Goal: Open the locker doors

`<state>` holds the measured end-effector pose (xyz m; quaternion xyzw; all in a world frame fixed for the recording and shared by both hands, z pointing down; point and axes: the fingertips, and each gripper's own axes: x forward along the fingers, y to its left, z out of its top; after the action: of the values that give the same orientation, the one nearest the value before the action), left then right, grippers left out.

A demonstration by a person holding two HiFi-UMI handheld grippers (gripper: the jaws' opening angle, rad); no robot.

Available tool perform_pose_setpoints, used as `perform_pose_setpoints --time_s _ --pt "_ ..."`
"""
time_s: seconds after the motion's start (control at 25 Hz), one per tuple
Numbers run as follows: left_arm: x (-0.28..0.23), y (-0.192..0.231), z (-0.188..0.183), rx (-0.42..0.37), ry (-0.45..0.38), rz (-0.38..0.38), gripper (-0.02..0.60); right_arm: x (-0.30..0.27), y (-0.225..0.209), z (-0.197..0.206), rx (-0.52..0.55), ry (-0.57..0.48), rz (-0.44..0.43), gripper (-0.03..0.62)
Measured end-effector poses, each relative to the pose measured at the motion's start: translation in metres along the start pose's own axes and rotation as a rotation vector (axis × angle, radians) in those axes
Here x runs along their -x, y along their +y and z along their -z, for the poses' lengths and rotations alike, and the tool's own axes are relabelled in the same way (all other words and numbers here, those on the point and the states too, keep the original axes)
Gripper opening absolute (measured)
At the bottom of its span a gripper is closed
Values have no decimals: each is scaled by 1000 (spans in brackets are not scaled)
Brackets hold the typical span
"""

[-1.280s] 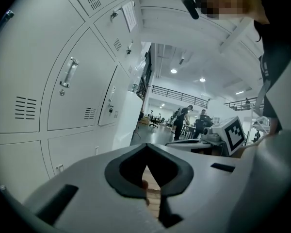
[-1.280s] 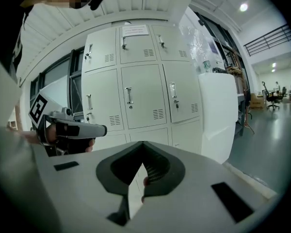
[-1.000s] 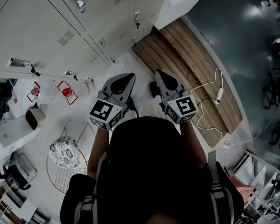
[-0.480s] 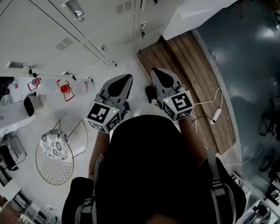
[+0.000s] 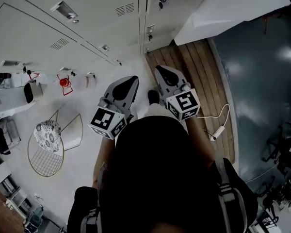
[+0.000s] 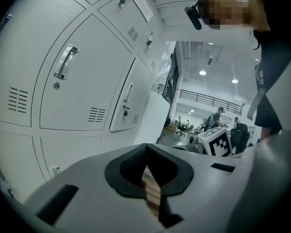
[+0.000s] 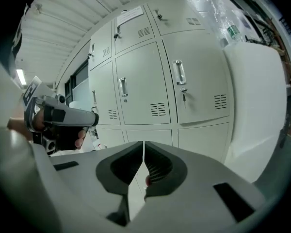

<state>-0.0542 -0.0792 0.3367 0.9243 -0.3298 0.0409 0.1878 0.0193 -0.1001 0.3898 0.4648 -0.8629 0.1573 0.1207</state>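
Observation:
A bank of pale grey lockers (image 5: 92,13) runs along the top of the head view, all doors closed. My left gripper (image 5: 131,81) and right gripper (image 5: 160,71) are held side by side in front of my body, pointing at the lockers but short of them. The left gripper (image 6: 146,147) is shut and empty in the left gripper view; a locker door handle (image 6: 65,62) shows up to its left. In the right gripper view the right gripper (image 7: 144,144) is shut and empty, facing a door with a handle and keyed lock (image 7: 179,76). The left gripper (image 7: 63,118) shows at that view's left.
A wooden platform (image 5: 203,76) lies on the floor to the right of the lockers, with a white cable and power strip (image 5: 217,130) on it. A big white block (image 5: 233,6) stands beside the lockers. A wire stool (image 5: 46,147) and red items (image 5: 64,83) lie to the left.
The person has moved nearer the lockers and turned right; the stool and clutter slid left and down in the head view. Both grippers stayed shut and side by side.

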Motion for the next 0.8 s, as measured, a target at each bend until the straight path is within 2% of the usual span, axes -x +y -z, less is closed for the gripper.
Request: perform_pose_setpoints --time_s 0.16,0.4,0.8 --pt "-11 -5 8 25 7 -54 17 -7 -20 4 6 -15 -41 5" --pt "-21 -4 18 39 9 -127 17 -23 -45 20 21 19 -77 5" --pt "-32 17 30 81 9 -211 17 -57 -71 41 32 29 -96 5"
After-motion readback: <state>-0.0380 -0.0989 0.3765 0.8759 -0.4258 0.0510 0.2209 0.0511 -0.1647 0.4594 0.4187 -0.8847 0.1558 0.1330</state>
